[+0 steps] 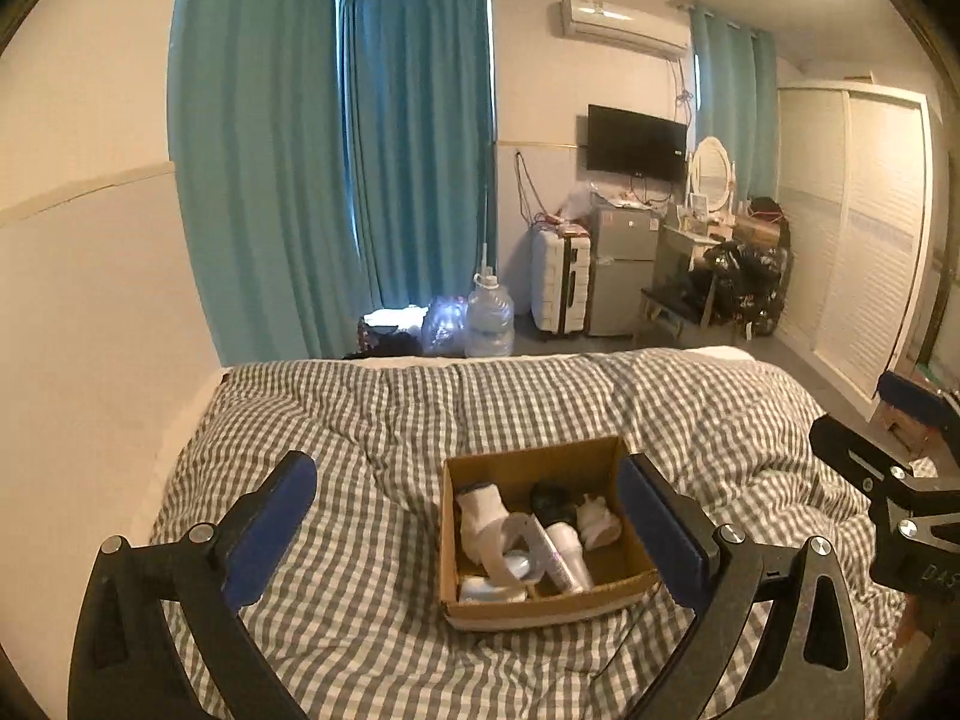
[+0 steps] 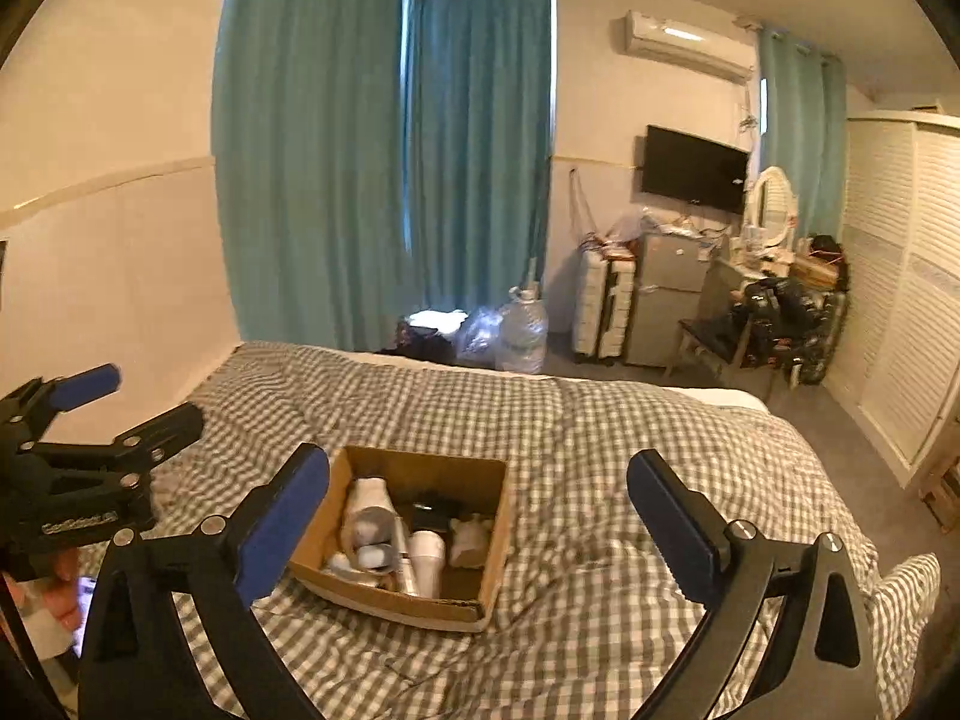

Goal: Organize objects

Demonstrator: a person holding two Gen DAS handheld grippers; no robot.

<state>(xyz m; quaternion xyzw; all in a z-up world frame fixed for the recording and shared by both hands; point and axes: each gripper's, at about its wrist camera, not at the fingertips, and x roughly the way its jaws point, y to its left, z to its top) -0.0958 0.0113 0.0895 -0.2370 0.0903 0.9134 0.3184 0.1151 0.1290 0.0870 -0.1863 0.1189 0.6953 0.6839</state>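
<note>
An open cardboard box [image 1: 480, 606] sits on the checked bed cover [image 1: 372, 432]. It holds white socks [image 1: 480, 516], a dark item [image 1: 549, 501], a white bottle [image 1: 570, 552] and other small things. My left gripper [image 1: 468, 510] is open and empty, its fingers either side of the box and above it. In the right wrist view the box [image 2: 384, 600] lies left of centre. My right gripper [image 2: 480, 510] is open and empty above the bed, right of the box. The left gripper also shows in the right wrist view [image 2: 90, 414].
A wall runs along the bed's left side. Beyond the bed's far edge stand water jugs [image 1: 489, 318], a white suitcase [image 1: 561, 282], a small fridge [image 1: 621, 270] and a cluttered dressing table [image 1: 702, 234]. A white wardrobe [image 1: 858, 228] lines the right wall.
</note>
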